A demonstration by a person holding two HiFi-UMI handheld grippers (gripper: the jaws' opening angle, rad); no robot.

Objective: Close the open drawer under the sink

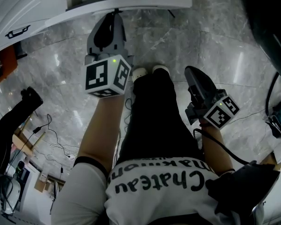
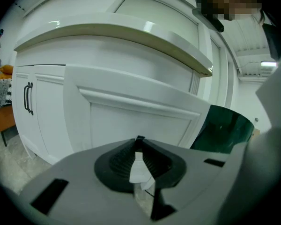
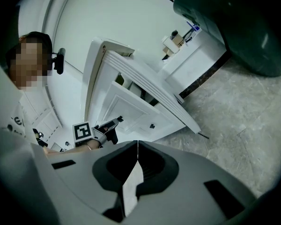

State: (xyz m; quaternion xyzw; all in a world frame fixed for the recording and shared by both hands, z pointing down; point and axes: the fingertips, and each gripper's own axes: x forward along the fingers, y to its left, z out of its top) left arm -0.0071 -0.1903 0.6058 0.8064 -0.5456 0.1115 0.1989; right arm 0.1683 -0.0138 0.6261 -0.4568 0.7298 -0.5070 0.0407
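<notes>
Drawer (image 2: 140, 121) open under counter edge (image 2: 112, 36); left claw (image 2: 138, 139) closed near its front (right claw (image 3: 137, 145) closed, over floor (image 3: 234, 121)).

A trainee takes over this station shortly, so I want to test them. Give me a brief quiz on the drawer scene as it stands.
1. True or false: the drawer sits flush with the cabinet.
2. The left gripper has its jaws: A) together, empty; B) clamped on a handle; C) wide apart.
3. Which gripper is up at the drawer?
Key: 1 false, it stands out from the cabinet; 2 A; 3 the left; the right gripper hangs back over the floor.
</notes>
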